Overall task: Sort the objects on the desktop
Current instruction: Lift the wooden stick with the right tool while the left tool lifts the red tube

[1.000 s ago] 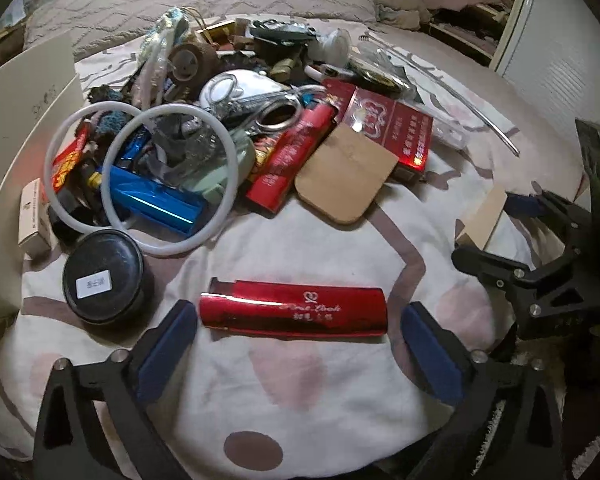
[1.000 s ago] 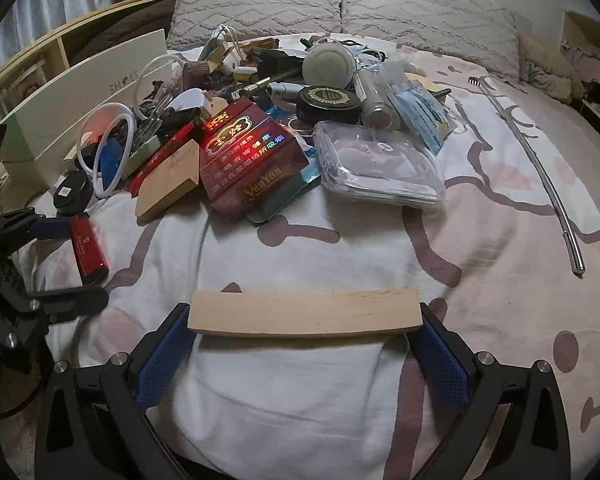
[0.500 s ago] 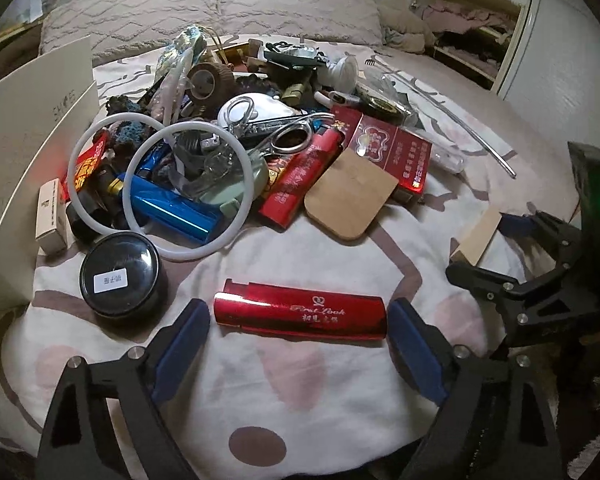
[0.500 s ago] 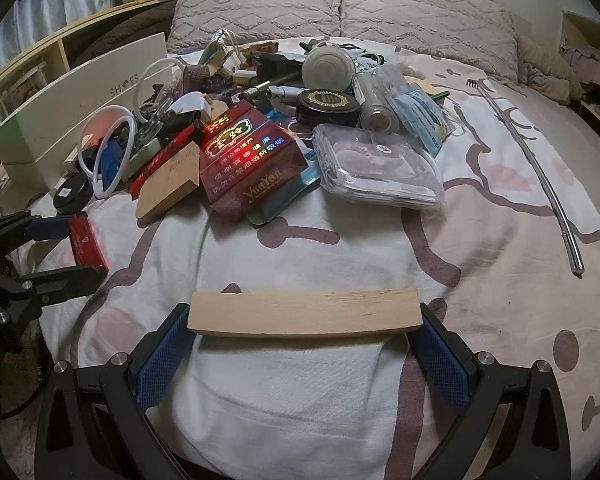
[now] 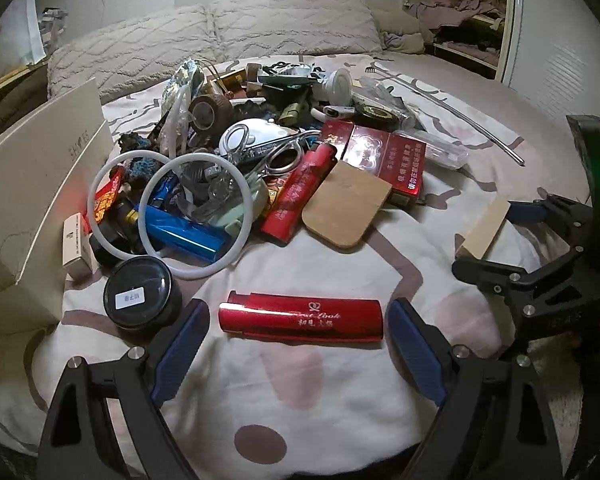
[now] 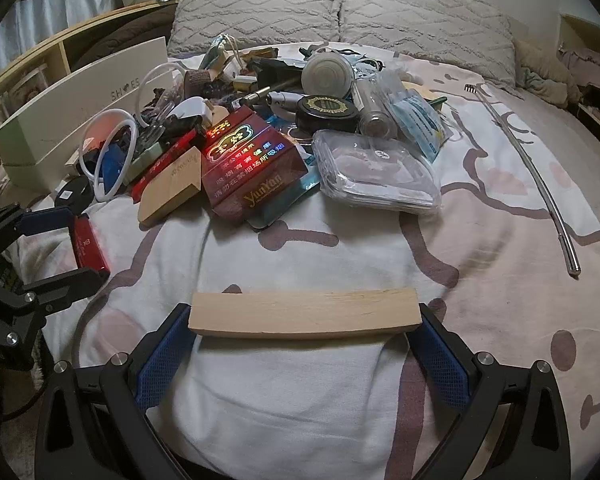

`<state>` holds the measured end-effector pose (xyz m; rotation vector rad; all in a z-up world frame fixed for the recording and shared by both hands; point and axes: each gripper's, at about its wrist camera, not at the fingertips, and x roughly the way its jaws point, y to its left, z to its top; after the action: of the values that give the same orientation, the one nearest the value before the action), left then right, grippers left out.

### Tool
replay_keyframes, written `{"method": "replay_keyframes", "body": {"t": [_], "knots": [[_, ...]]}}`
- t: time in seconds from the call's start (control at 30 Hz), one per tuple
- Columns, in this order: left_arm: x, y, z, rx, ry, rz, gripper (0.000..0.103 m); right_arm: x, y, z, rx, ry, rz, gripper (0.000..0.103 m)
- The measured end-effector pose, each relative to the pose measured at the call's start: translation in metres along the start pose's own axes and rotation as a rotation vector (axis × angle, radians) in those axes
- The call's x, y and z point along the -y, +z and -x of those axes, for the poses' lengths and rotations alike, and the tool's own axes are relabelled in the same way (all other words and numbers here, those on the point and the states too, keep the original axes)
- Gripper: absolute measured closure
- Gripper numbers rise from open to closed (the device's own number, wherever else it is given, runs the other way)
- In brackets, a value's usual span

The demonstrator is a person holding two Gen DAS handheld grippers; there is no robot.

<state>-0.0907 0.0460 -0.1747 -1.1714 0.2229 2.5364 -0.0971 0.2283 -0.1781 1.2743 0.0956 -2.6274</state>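
A shiny red lighter (image 5: 300, 318) lies crosswise between the blue pads of my left gripper (image 5: 298, 308), which is shut on its two ends, just over the bedspread. In the right wrist view the same lighter (image 6: 90, 242) sits between the left gripper's black fingers (image 6: 48, 220). My right gripper (image 6: 302, 314) is shut on a pale wooden block (image 6: 304, 312), one pad at each end. In the left wrist view that block (image 5: 482, 232) shows at the right edge, held in the right gripper (image 5: 500, 240).
A heap of small objects covers the bed's middle: white rings (image 5: 196, 216), a blue lighter (image 5: 180, 236), a black round tin (image 5: 140, 300), red cigarette cartons (image 5: 384, 156), a tan pad (image 5: 346, 208), a clear pouch (image 6: 376, 172). A shoe box (image 5: 32, 192) stands left; a metal rod (image 6: 540, 172) lies right.
The left jaws have narrowed from wide open onto the red lighter's ends, and the left view has tilted up slightly. The right gripper and its block have not moved.
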Motion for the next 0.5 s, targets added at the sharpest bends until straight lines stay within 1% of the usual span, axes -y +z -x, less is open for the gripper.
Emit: {"method": "replay_keyframes", "body": {"t": [0.1,0.23,0.33,0.5], "knots": [[0.001,0.0,0.0,0.002,0.001,-0.001,0.012,-0.001,0.0,0.001,0.006,-0.011,0.005,0.0],[0.003,0.0,0.0,0.002,-0.003,-0.007,0.013,-0.006,-0.001,0.006,0.026,-0.046,0.028,0.0],[0.004,0.0,-0.002,-0.008,-0.008,-0.008,0.016,-0.007,-0.002,0.01,0.044,-0.052,0.034,0.003],[0.001,0.0,-0.001,-0.003,-0.016,0.006,0.019,-0.002,-0.002,0.013,0.059,-0.058,0.011,0.003]]}}
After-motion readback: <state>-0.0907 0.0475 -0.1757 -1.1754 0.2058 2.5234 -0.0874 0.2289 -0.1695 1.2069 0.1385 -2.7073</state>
